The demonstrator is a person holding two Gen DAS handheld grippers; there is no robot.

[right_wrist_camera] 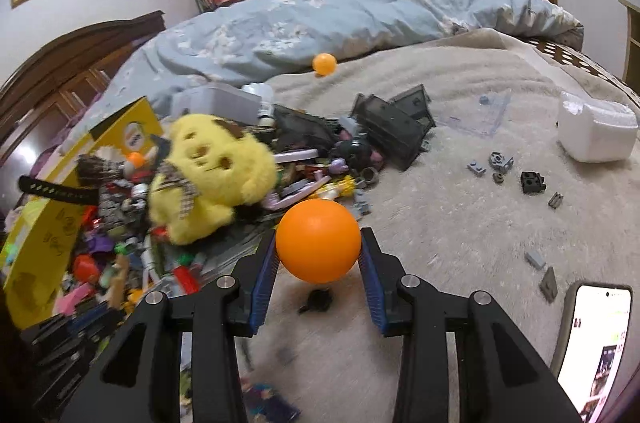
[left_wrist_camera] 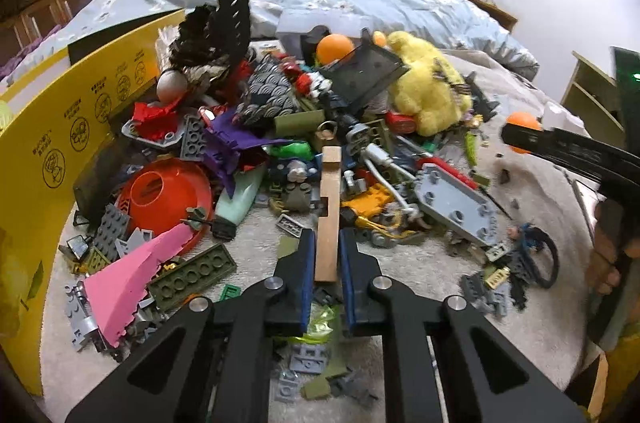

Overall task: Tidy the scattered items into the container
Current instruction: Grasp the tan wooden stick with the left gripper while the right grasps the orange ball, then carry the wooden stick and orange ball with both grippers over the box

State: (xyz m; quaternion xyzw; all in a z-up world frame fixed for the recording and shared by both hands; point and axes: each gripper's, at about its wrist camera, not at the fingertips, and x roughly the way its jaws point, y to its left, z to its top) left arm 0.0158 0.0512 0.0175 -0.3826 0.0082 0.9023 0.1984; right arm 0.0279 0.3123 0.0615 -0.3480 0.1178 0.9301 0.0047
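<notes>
Mostly undone: toy pile (left_wrist_camera: 280, 143) lies on the bed beside the yellow box (left_wrist_camera: 80, 127) (container, presumably); left hand-held gripper (left_wrist_camera: 327, 255) clamped on wooden stick (left_wrist_camera: 329, 207), right hand-held gripper (right_wrist_camera: 319, 259) on orange ball (right_wrist_camera: 318, 241)

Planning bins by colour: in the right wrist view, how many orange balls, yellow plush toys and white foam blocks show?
orange balls: 3
yellow plush toy: 1
white foam block: 1
Total: 5
</notes>
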